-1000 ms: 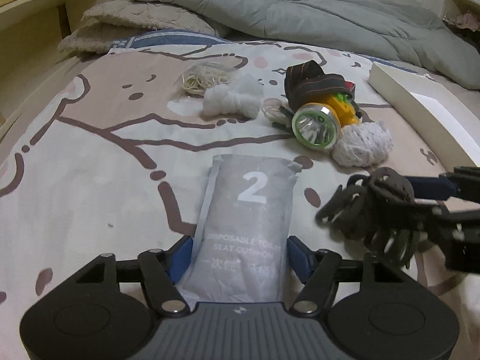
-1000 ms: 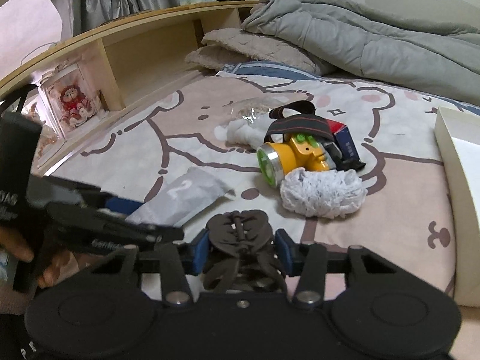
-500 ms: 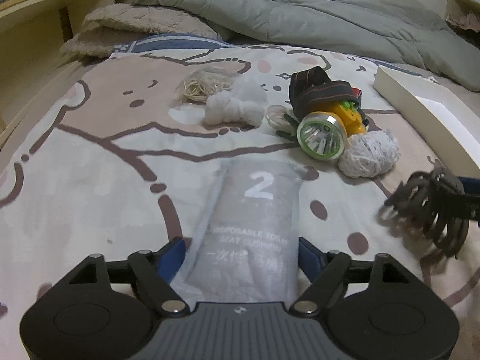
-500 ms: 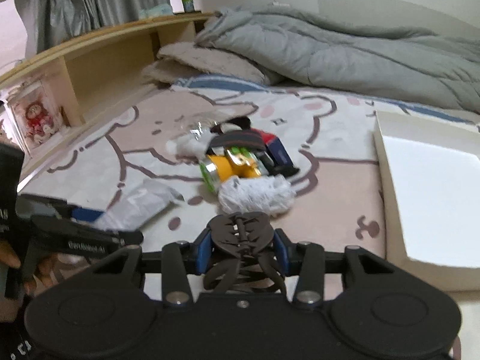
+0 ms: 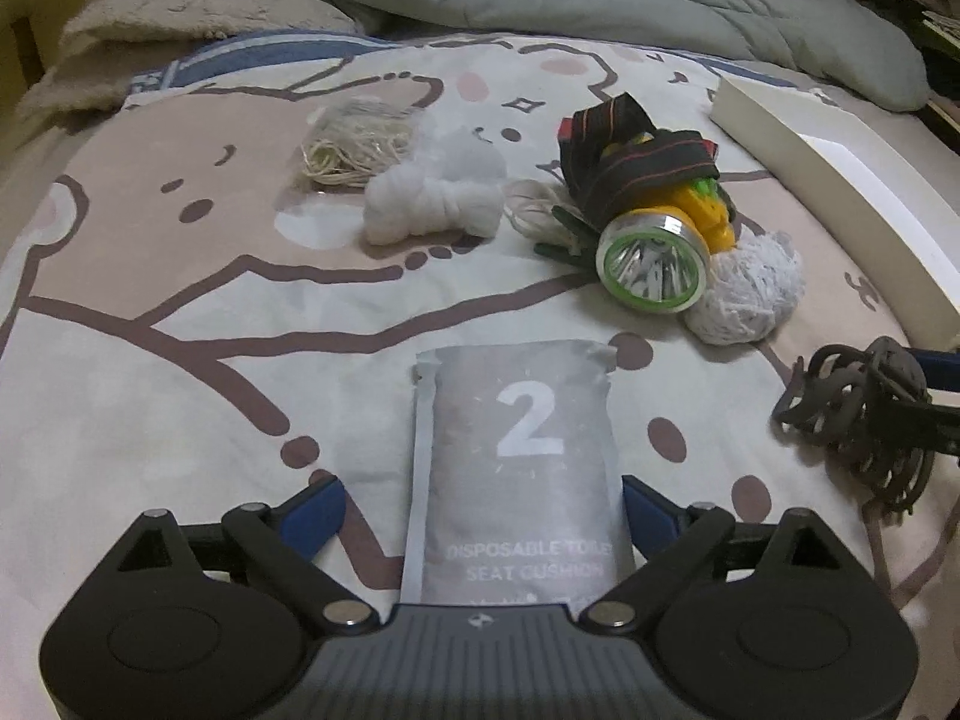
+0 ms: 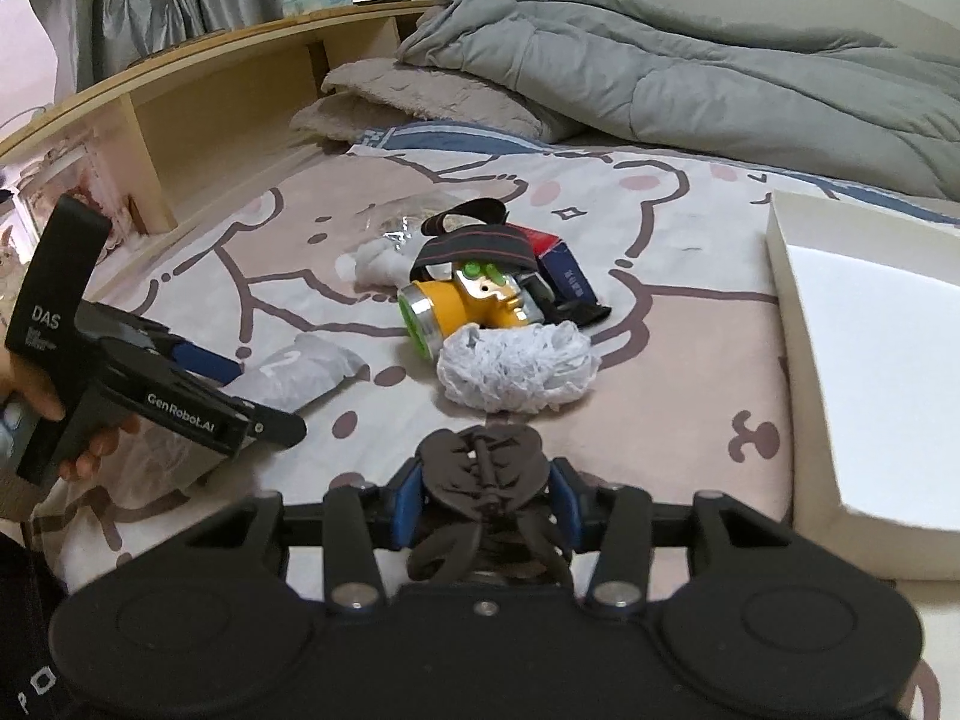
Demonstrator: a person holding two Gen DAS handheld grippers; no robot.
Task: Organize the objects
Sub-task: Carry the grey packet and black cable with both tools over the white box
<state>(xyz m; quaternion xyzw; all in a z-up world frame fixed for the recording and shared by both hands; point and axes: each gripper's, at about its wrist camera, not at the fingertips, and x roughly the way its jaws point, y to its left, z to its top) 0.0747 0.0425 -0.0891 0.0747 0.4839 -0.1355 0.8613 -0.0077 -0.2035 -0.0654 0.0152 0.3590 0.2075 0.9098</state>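
The left gripper [image 5: 483, 510] hangs over the near edge of the bed [image 5: 180, 372], its blue fingers [image 5: 312, 513] spreading apart on either side of a grey sachet [image 5: 522, 450] printed with a white "2". The sachet lies flat on the cartoon-print sheet between the fingers, and neither pad presses on it.

The right gripper [image 6: 483, 495] pinches a dark brown claw hair clip [image 6: 483, 468] between its fingers, held just above the sheet near the white tray [image 6: 870, 360] at the bed's right edge.

Toward the middle of the bed sits a cluster of things: a yellow headlamp [image 5: 654, 252] with a black-and-red strap, a white net ball [image 5: 747, 288] touching its lamp end, a knotted white cloth [image 5: 435, 204], and a bundle of rubber bands [image 5: 354, 147] just beyond it. A small red and blue box [image 6: 561, 270] lies behind the headlamp. A grey duvet [image 6: 690, 72] is heaped at the far edge, beside a wooden headboard shelf [image 6: 240, 78].
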